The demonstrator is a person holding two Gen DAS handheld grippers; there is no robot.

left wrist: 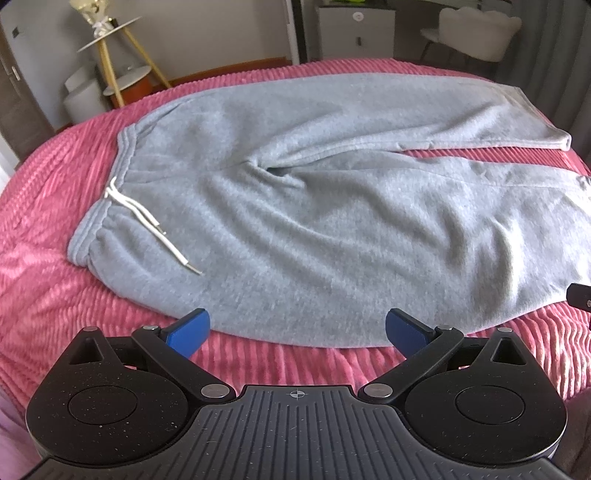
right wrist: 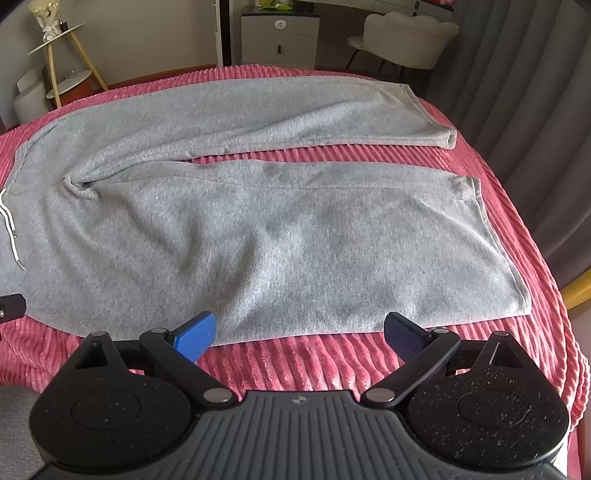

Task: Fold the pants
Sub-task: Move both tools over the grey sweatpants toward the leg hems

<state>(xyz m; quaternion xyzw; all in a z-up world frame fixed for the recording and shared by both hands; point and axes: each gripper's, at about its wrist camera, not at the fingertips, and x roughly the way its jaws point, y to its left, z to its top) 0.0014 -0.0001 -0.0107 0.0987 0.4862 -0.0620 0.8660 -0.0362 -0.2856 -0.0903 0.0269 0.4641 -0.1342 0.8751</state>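
Observation:
Grey sweatpants (left wrist: 314,206) lie spread flat on a pink ribbed bedspread (left wrist: 55,288), waistband with white drawstring (left wrist: 147,225) at the left, both legs running right. The right wrist view shows the near leg (right wrist: 314,251) and the far leg (right wrist: 277,114), with a strip of bedspread between them. My left gripper (left wrist: 297,328) is open and empty, hovering just short of the near edge of the hip area. My right gripper (right wrist: 299,330) is open and empty at the near edge of the near leg.
The bedspread (right wrist: 517,206) drops off at the right near grey curtains (right wrist: 535,92). Beyond the bed stand a wooden tiered stand (left wrist: 122,66), a white cabinet (right wrist: 280,37) and a white chair (right wrist: 406,33).

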